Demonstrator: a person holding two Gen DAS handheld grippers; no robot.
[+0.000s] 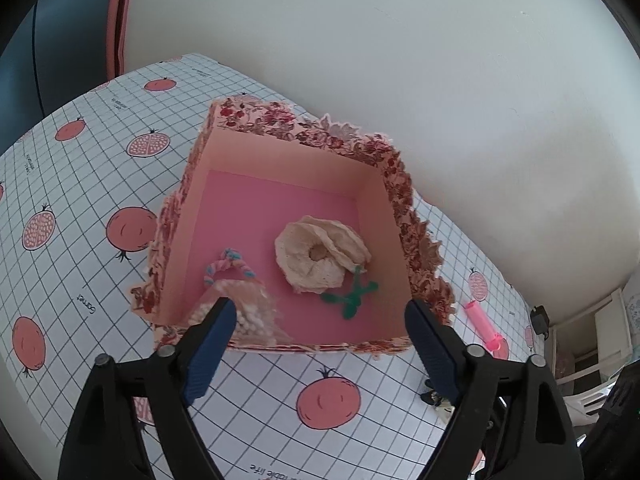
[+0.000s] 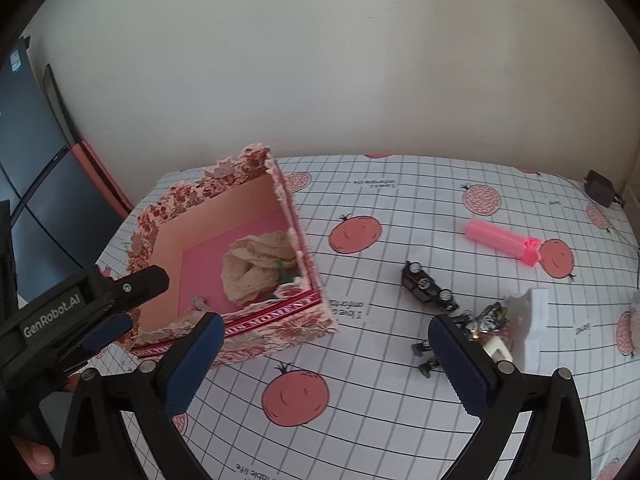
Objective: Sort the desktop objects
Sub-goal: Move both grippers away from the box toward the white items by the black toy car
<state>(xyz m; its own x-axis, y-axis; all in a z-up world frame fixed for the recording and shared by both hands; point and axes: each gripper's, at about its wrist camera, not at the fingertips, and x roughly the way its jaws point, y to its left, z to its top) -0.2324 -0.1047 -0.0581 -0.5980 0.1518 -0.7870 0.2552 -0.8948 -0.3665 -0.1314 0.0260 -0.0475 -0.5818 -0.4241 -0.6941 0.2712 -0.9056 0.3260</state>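
Both jaws wide, nothing gripped: left gripper (image 1: pixel 320 312) tilted down over the floral box (image 1: pixel 208 184), right gripper (image 2: pixel 326 330) angled down at the tablecloth (image 2: pixel 400 420) beside it. Already in the box: cream fabric flower (image 1: pixel 316 256), green twist (image 1: pixel 352 296), beaded pouch (image 1: pixel 248 312). Out on the cloth: pink roller (image 2: pixel 500 240), probably light and stiff, best pinched across its ridged middle; toy car (image 2: pixel 430 286), hard, slippery, taken across the body.
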